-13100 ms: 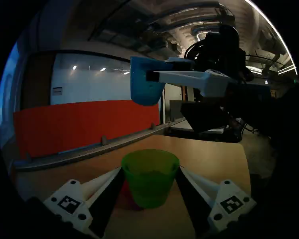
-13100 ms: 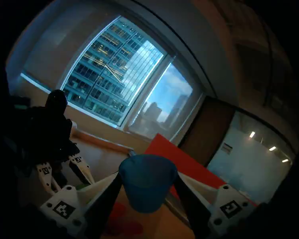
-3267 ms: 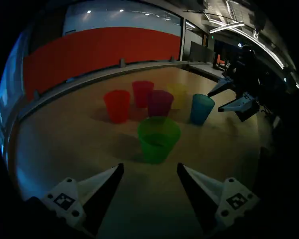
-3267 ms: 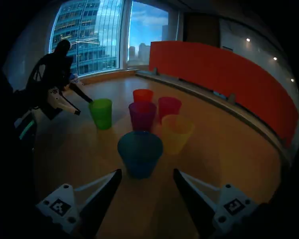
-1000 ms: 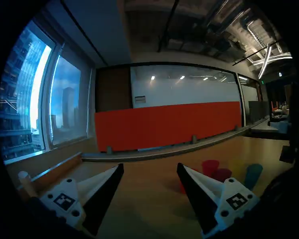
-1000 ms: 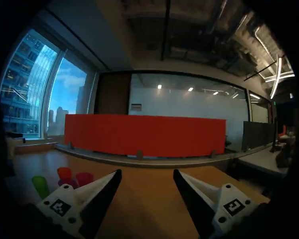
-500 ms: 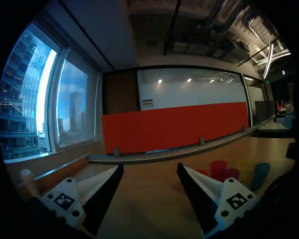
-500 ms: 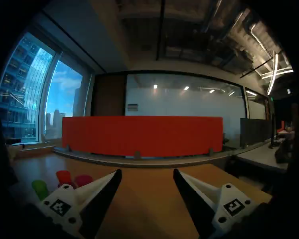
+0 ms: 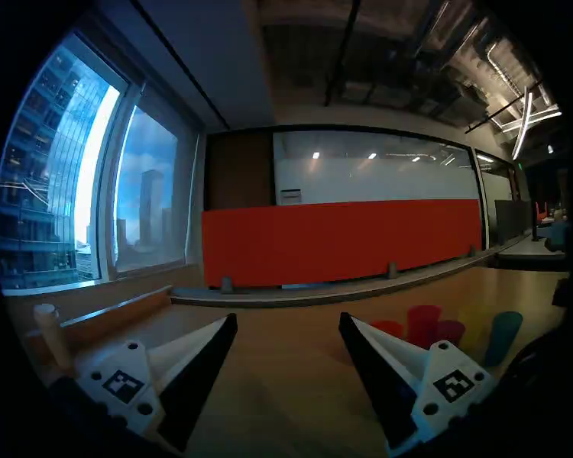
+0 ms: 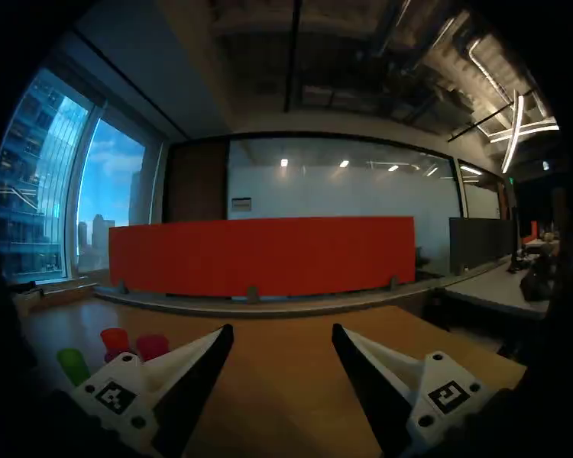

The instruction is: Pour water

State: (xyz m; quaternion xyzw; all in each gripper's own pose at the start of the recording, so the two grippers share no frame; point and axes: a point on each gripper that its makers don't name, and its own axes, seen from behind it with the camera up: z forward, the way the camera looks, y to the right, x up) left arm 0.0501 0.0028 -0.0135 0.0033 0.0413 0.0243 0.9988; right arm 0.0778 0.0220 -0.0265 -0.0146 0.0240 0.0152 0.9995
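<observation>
Though the left gripper (image 9: 286,320) and right gripper (image 10: 281,330) gape empty, neither faces the cups (image 9: 424,324). These stand upright, rightward of the left one, leftward of the right.

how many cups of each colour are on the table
green cup: 1
orange cup: 1
red cup: 1
magenta cup: 1
yellow cup: 1
blue cup: 1
total: 6
</observation>
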